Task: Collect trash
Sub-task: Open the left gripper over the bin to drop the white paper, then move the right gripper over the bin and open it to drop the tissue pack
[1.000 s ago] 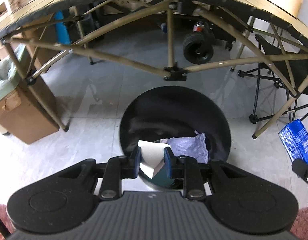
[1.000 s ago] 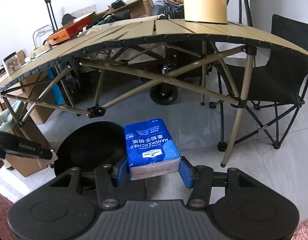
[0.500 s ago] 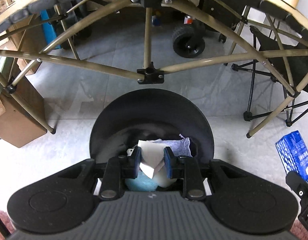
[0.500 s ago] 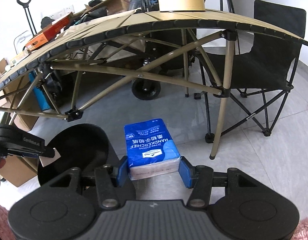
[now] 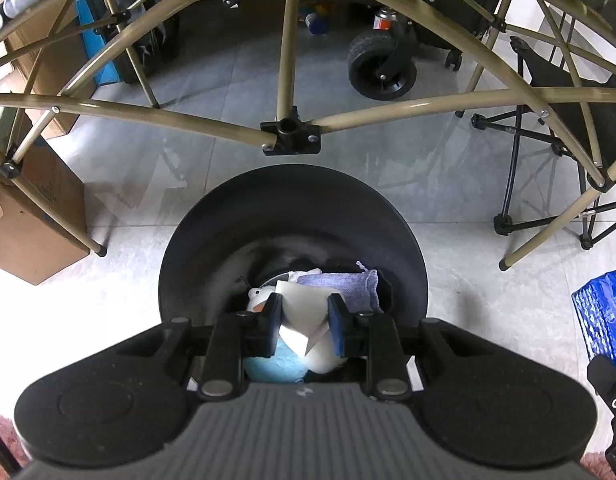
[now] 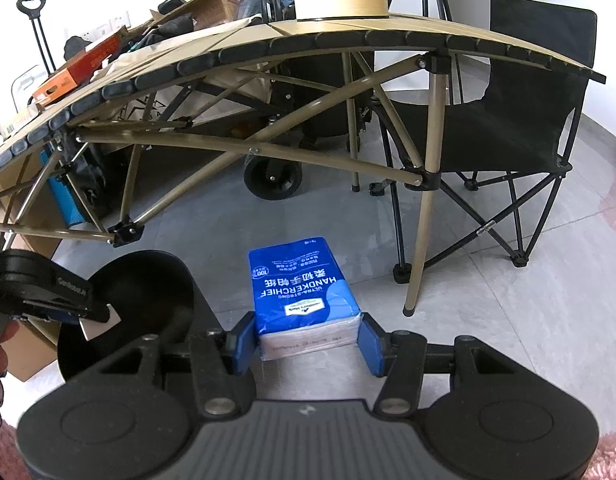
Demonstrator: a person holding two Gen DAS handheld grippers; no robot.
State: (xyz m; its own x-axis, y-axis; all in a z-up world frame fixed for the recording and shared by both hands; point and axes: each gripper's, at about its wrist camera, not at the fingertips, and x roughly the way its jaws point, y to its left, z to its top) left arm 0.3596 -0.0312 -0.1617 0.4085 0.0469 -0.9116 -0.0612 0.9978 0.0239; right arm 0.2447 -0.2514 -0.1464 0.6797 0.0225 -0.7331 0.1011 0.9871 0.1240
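Note:
My left gripper [image 5: 304,318] is shut on a folded piece of white paper [image 5: 303,316] and holds it over the mouth of a round black trash bin [image 5: 291,208]. Inside the bin lie a purple-grey cloth [image 5: 348,286], a light blue item [image 5: 273,364] and white scraps. My right gripper [image 6: 305,336] is shut on a blue pack of handkerchief tissues [image 6: 301,288], held above the floor to the right of the bin [image 6: 147,280]. The left gripper [image 6: 47,288] with its paper also shows in the right wrist view. The pack shows at the right edge of the left wrist view [image 5: 602,316].
A tan folding table [image 6: 348,44] with crossed metal legs [image 5: 287,128] stands just behind the bin. A black camp chair [image 6: 508,120] is at the right, a cardboard box [image 5: 31,216] at the left, a cart wheel [image 5: 382,64] behind.
My left gripper has moved forward and down over the bin with the paper still in it. My right gripper has shifted slightly, still holding the tissue pack.

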